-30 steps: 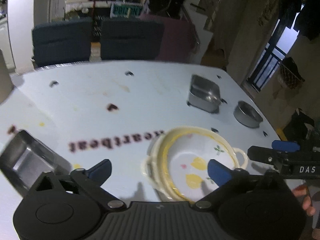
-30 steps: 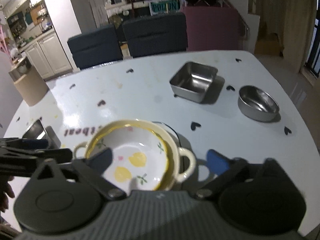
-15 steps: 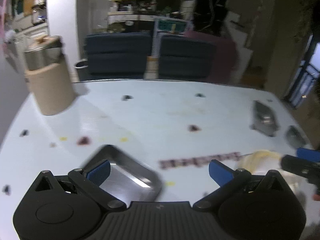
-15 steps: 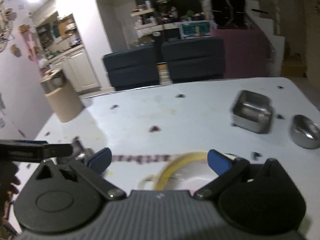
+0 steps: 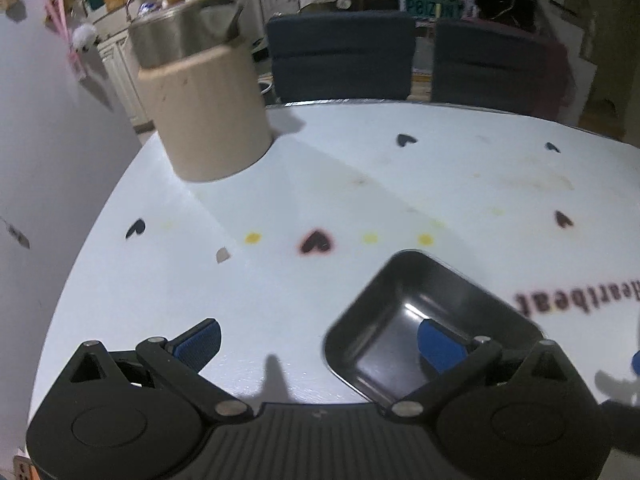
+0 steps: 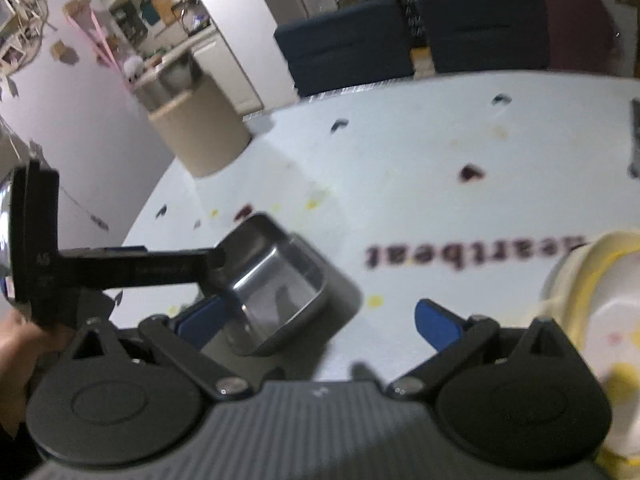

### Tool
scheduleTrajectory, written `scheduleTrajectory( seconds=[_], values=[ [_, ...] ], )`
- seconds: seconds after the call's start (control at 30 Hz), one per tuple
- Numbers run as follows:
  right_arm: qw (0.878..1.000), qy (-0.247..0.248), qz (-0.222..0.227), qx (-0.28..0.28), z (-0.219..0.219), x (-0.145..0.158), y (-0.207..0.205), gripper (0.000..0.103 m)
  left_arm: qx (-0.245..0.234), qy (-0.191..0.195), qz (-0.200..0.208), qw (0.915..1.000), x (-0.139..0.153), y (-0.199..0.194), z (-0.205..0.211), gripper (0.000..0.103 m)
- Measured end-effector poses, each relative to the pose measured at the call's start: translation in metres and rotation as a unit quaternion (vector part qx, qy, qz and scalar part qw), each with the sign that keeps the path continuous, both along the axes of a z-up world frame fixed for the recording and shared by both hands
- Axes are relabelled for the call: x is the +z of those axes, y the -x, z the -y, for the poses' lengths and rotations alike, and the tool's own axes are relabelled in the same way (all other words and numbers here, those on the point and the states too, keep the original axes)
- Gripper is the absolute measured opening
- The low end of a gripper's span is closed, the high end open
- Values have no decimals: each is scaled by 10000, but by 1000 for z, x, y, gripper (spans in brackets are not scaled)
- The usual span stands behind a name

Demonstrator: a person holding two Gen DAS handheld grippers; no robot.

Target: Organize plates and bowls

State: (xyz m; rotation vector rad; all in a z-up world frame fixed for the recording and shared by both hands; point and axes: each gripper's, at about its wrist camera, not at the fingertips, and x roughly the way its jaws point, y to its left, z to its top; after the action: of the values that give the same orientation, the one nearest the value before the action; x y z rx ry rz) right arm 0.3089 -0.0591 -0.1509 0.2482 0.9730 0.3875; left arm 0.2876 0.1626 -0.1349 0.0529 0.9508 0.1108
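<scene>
White round table (image 5: pixel 360 184) printed with small hearts and upside-down lettering. Left wrist view: left gripper (image 5: pixel 320 344) spread wide, empty, one blue pad at 7 o'clock over bare table, the other (image 5: pixel 440 346) at 5 o'clock above the hollow of a square steel dish (image 5: pixel 404 320), contact impossible to judge. Dish sitting at 5 o'clock on the table, near the edge. Beige cylindrical bin (image 5: pixel 204 116) with a metal top at 11 o'clock, past the table's far rim; two dark chairs (image 5: pixel 340 60) at 12 o'clock.

Right wrist view, blurred: right gripper (image 6: pixel 320 320) also wide apart, holding nothing. Same steel dish (image 6: pixel 276 284) at 8 o'clock, with the left gripper (image 6: pixel 216 262) reaching over its near-left rim from 9 o'clock. Cream bowl with yellow rim and painted lemons (image 6: pixel 592 300) at 4 o'clock, partly cut off by the frame edge. A hand (image 6: pixel 16 344) at 8 o'clock on the left tool.
</scene>
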Motion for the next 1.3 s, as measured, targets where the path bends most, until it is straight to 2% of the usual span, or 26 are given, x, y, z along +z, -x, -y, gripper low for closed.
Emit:
scheduleTrajectory(
  seconds=[0.17, 0.33, 0.4, 0.43, 0.57, 0.63, 0.67, 0.7, 0.73, 0.77, 0.8, 0.83, 0.93, 1.03, 1.3],
  values=[
    [9986, -39, -528, -81, -15, -30, -18, 101, 49, 78, -69, 9999, -11, -12, -5, 100],
    [9960, -156, -883, -37, -23, -51, -30, 85, -29, -111, -137, 9998, -17, -19, -3, 93],
    [9955, 30, -949, -18, -30, -56, -32, 78, 9, -208, -185, 9996, -19, -20, -5, 83],
    [9951, 171, -974, -28, -30, -58, -33, 74, 50, -219, -216, 9995, -19, -21, -8, 82],
    [9943, 196, -1042, -103, -22, -59, -40, 71, 14, 108, -294, 9995, -19, -17, -15, 78],
    [9951, 231, -953, -127, -17, -56, -43, 62, -82, 153, -326, 9993, -18, -16, -13, 72],
    [9953, 228, -932, -141, -15, -54, -45, 60, -135, 227, -330, 9991, -18, -14, -12, 65],
    [9955, 216, -911, -156, -13, -53, -47, 54, -182, 330, -336, 9987, -17, -12, -11, 54],
    [9959, 197, -873, -139, -9, -50, -47, 46, -217, 442, -343, 9982, -16, -10, -10, 49],
    [9965, 185, -809, -82, -9, -48, -47, 42, -281, 584, -347, 9973, -15, -8, -8, 33],
    [9970, 182, -756, -29, -9, -47, -49, 31, -371, 675, -355, 9964, -15, -5, -5, 15],
    [9975, 183, -678, 69, -11, -45, -48, 20, -446, 743, -379, 9955, -14, -3, -3, 9],
    [9976, 394, -501, 270, -20, -42, -49, 12, -526, 619, -385, 9960, -10, 5, 5, 6],
    [9971, 537, -402, 371, -25, -42, -48, 10, -552, 660, -472, 9952, -11, 15, 3, 5],
    [9944, 687, -529, 607, -40, -43, -42, 8, -776, 538, -861, 9918, -12, 44, 6, 5]
  ],
)
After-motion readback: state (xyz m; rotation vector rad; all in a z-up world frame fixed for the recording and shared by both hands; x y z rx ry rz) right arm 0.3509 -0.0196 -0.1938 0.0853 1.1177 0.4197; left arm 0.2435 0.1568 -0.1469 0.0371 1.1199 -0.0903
